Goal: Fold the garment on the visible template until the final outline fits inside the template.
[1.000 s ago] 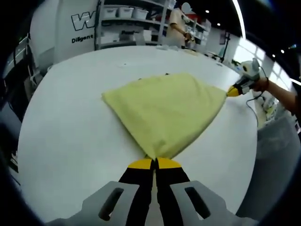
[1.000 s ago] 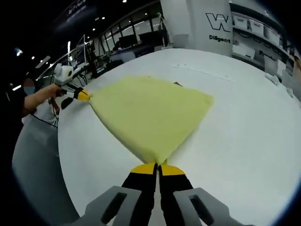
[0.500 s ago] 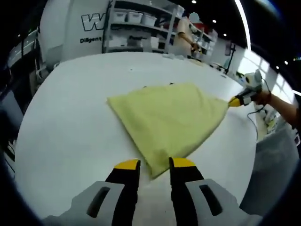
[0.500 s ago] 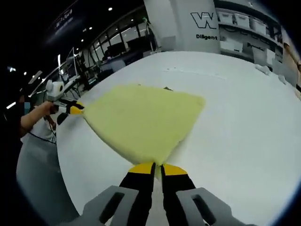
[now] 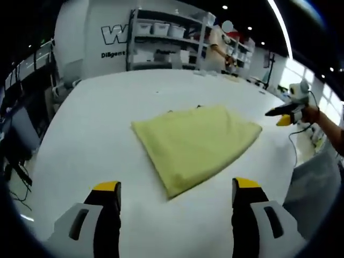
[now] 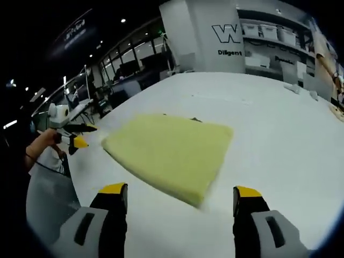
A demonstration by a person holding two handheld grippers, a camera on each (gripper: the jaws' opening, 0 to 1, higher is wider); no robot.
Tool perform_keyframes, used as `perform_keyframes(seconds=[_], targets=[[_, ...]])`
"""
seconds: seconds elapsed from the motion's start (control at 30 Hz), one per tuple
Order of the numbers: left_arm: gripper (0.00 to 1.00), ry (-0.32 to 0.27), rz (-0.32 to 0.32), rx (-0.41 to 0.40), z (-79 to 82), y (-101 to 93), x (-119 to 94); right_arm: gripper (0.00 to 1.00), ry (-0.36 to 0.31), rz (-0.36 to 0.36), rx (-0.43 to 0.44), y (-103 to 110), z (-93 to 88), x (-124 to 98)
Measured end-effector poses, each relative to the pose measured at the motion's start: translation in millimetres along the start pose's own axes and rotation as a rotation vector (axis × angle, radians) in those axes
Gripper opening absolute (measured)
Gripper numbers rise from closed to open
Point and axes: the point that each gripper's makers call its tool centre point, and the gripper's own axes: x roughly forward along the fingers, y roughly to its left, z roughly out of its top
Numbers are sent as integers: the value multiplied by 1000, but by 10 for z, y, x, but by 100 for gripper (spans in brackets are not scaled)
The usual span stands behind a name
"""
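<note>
The yellow garment (image 5: 196, 146) lies folded flat near the middle of the white table (image 5: 91, 129), a rough four-sided pad with one corner turned toward the left gripper (image 5: 176, 194); that gripper stands back from it with its yellow-tipped jaws spread wide, one to each side of the near corner and clear of the cloth, holding nothing; in the left gripper view the right gripper (image 5: 284, 115) shows past the cloth's far right corner, off the fabric, in a person's hand (image 5: 310, 114), its jaws parted and empty; from the right gripper view the garment (image 6: 171, 152) again lies flat with a corner nearest, and the right gripper (image 6: 180, 194) has its jaws wide apart, gripping nothing; there the left gripper (image 6: 78, 135) sits just beyond the cloth's left corner, jaws open; a few small dark marks peek out at the cloth's far edge, too small to tell what they are; shelving with white bins (image 5: 161, 37) and a wall with large lettering (image 6: 228, 37) stand behind the table.
</note>
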Motion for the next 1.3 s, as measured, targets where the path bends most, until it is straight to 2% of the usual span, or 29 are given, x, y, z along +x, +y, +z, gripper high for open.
perform_keyframes(seconds=[0.1,0.2,0.5,0.7,0.9,1.3], targets=[[94,-6,4,-8,-12,-90,-91,94,-10,-5,-19,140,9,-99],[99,-2,5,6,-15,-157,-159,99,-13,-10,-32,249,18,-172],[99,-25,20,16,8,-282,-388,99,-16,-35,-24,388,-75,-359],[99,-7,66,54,-89,-304,-501,99,-18,-43,-3,480,-194,-464],[99,-14,54,29,-112,-351,-537,99,-21,-45,5,556,-253,-519],[99,-7,53,31,-150,-384,-571,99,-28,-56,11,573,-291,-556]])
